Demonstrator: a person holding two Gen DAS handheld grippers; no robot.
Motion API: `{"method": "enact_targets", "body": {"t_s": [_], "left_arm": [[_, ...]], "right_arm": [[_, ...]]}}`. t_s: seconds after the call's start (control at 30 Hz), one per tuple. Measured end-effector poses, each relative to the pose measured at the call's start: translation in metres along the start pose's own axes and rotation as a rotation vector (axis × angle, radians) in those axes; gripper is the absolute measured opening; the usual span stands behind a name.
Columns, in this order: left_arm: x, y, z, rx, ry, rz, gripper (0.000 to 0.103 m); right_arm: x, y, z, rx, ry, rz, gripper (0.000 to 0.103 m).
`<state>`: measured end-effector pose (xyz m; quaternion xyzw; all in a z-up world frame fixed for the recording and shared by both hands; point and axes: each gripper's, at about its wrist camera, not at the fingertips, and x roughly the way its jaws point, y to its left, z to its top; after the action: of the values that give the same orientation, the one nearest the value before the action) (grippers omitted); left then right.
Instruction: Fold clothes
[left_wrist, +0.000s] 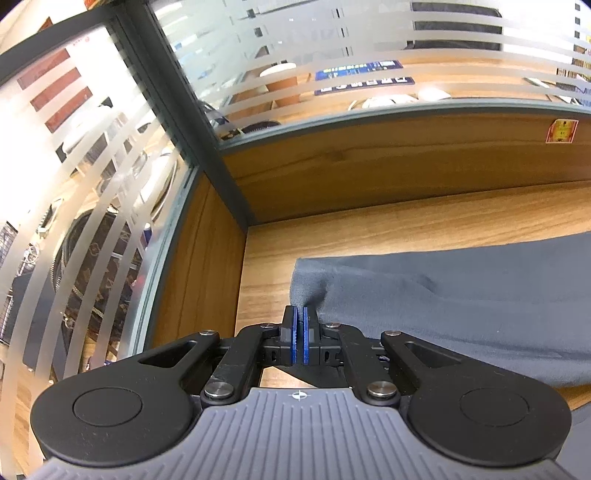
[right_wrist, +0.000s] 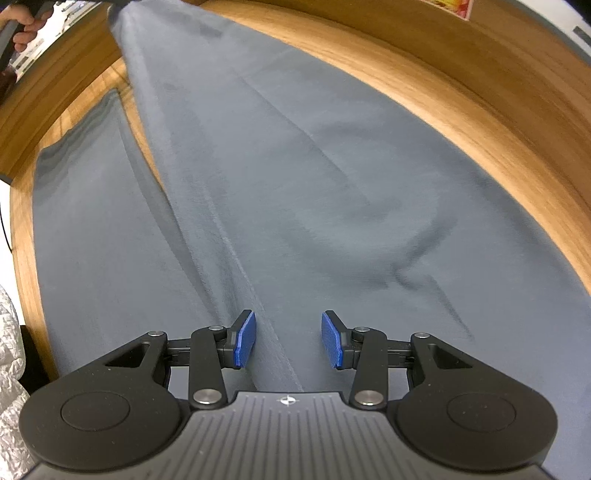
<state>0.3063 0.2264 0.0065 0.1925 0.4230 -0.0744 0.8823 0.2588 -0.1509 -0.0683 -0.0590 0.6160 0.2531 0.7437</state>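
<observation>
Grey trousers (right_wrist: 295, 192), soft, limp, light, spread on worktop (left_wrist: 406, 229); left tool (left_wrist: 300, 332) apparently pinching a hem corner, right tool (right_wrist: 288, 339) half-open above a seam.

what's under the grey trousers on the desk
The grey trousers lie spread flat on the wooden desk, which shows bare around them and between the legs. Whatever lies beneath the cloth itself is covered.

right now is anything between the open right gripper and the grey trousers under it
Nothing visible. The right gripper hangs open directly over the grey trousers, with only bare fabric between its pads. No other object lies on the cloth in this view.
</observation>
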Motion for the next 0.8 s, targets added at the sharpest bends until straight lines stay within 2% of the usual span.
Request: {"method": "enact_targets", "body": {"t_s": [0.23,0.47,0.53,0.63,0.8], "left_arm": [[-0.008,-0.001,0.006,-0.008,-0.028,0.008,0.004],[-0.009,-0.003,0.003,0.009,-0.021,0.015,0.004],[-0.007,-0.003,0.001,0.012,-0.013,0.018,0.004],[-0.004,-0.001,-0.003,0.008,0.0,0.017,0.004],[0.001,0.002,-0.008,0.003,0.015,0.015,0.004]], "right_arm": [[0.01,0.012,0.002,-0.029,0.0,0.006,0.045],[0.02,0.038,-0.001,-0.149,-0.006,-0.082,0.044],[0.022,0.041,-0.002,-0.156,-0.013,-0.097,0.042],[0.022,0.046,-0.004,-0.168,-0.029,-0.11,0.034],[0.022,0.044,-0.001,-0.156,-0.034,-0.105,0.029]]}}
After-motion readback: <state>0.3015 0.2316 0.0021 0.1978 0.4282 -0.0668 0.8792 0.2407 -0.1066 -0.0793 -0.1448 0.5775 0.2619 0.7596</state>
